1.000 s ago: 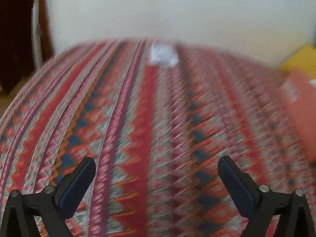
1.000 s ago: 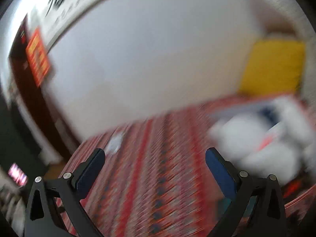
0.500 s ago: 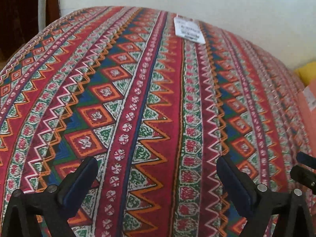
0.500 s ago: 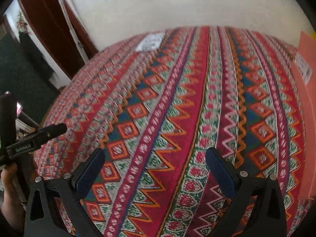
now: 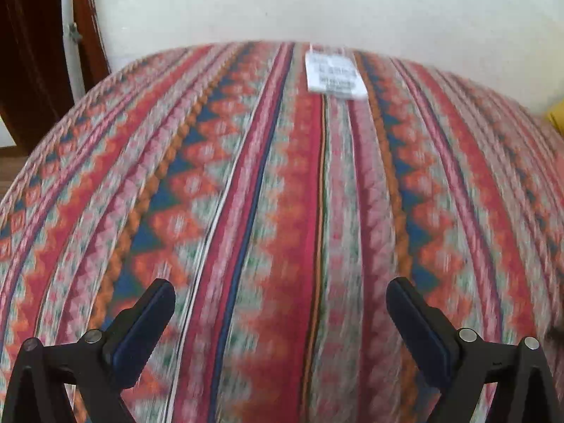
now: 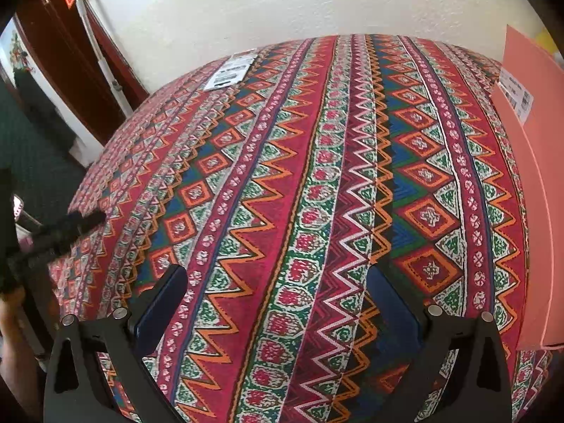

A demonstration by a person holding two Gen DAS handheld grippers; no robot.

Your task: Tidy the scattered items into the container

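Both empty, wide-spread, the left gripper (image 5: 280,320) and right gripper (image 6: 275,303) hover over the striped patterned cloth (image 6: 317,194), the white barcoded packet (image 5: 333,75) still lying far back, well apart from the salmon-pink box (image 6: 539,176) at right, tidying unfinished.

One white label (image 5: 333,75), one pink box (image 6: 535,183), two tools

A: How's the left claw (image 5: 281,312)?
B: Fingers spread wide, nothing between them.
A: The right claw (image 6: 276,294)?
B: Same: gaping, empty, angled downward. The left claw (image 6: 53,236) also shows at its view's left edge, blurred, with a hand (image 6: 16,345) below it.
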